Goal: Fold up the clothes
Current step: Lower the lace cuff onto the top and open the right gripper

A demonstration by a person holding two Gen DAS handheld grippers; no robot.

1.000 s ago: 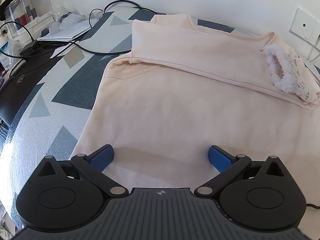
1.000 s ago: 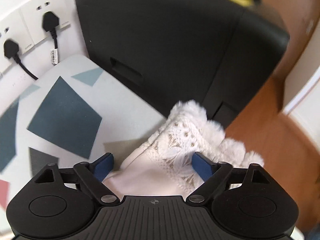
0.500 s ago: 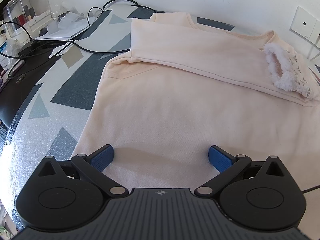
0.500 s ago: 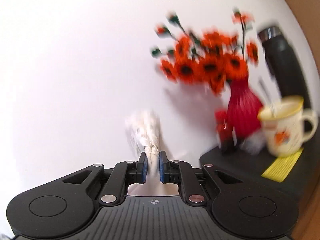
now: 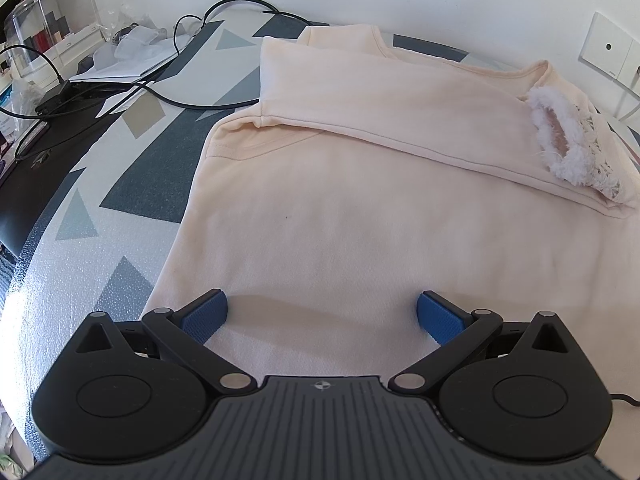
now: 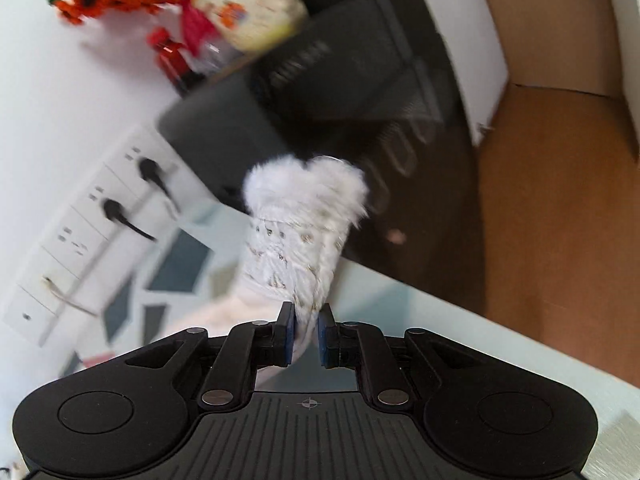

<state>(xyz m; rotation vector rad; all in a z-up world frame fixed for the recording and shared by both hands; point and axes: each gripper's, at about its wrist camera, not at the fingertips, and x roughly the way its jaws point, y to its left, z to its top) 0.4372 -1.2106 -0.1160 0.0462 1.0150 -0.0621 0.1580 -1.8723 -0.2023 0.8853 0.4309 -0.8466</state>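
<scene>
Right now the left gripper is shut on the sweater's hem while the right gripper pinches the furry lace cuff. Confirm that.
Not quite. The left wrist view shows the left gripper open, its blue fingers spread wide over the sweater, gripping nothing. The rest holds: in the right wrist view the right gripper is shut on the furry lace cuff.

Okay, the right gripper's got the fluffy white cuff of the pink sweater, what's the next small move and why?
Probably carry the fluffy white lace cuff across the pale pink sweater body. The right gripper is shut on it and lifted, the other sleeve already lies folded across, and the left gripper waits open over the hem.
</scene>
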